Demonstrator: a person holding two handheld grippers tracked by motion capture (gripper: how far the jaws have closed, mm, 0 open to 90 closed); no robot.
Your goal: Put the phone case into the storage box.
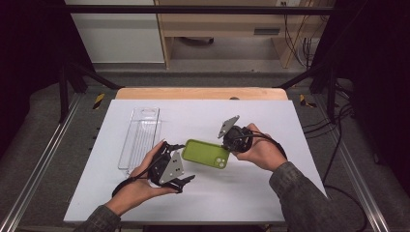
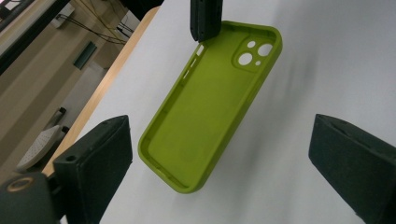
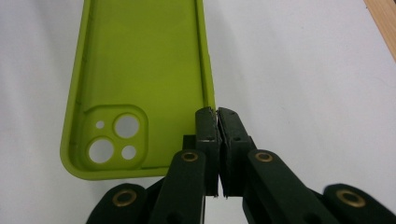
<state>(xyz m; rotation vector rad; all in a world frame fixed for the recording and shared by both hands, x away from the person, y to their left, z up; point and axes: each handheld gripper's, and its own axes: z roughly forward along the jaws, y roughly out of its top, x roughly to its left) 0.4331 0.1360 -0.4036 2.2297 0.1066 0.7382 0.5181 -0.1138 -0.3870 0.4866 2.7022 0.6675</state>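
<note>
Pinching the side wall of the green phone case near its camera corner, the right tongs hold it centre-frame above the white desk. The left tongs stand spread around its free end, so the hand-over seems underway; next, they must close squarely on that end.

Lime-green phone case: soft-looking rubbery plastic, matt, smooth inside with a faint sheen along the rim. Black pads of the right gripper: matt, finely grained, brass-coloured rivets behind. Left gripper pads equally matt and grainy. Clear tray: glossy, transparent ribbed plastic. Surface: white, matt, smooth, with a bare wood edge at the far side.
</note>
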